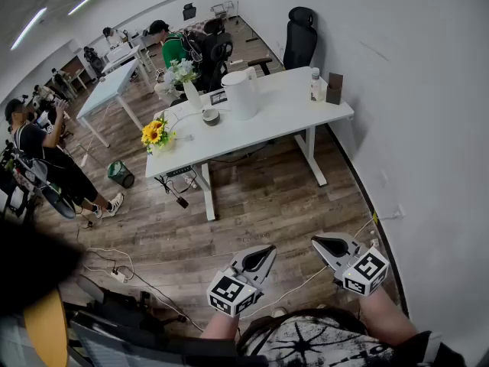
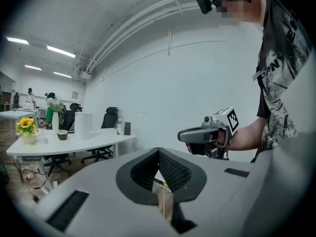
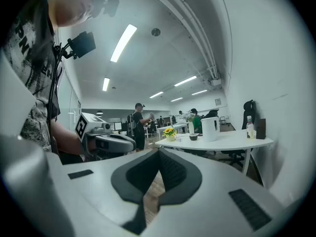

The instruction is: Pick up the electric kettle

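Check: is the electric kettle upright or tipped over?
Upright: the electric kettle stands on its base on the white table.

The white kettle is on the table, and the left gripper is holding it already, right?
No. The white kettle is on the table, but the left gripper isn't holding it. The head view shows the gripper far from the table, with its jaws shut on nothing.

Wood-plank floor (image 1: 260, 205), white wall (image 1: 428, 90), white desk (image 1: 283, 109), blk office chair (image 1: 300, 33), ceiling strip lights (image 1: 84, 2).

White electric kettle (image 1: 241, 94) upright on white desk (image 1: 284, 107)
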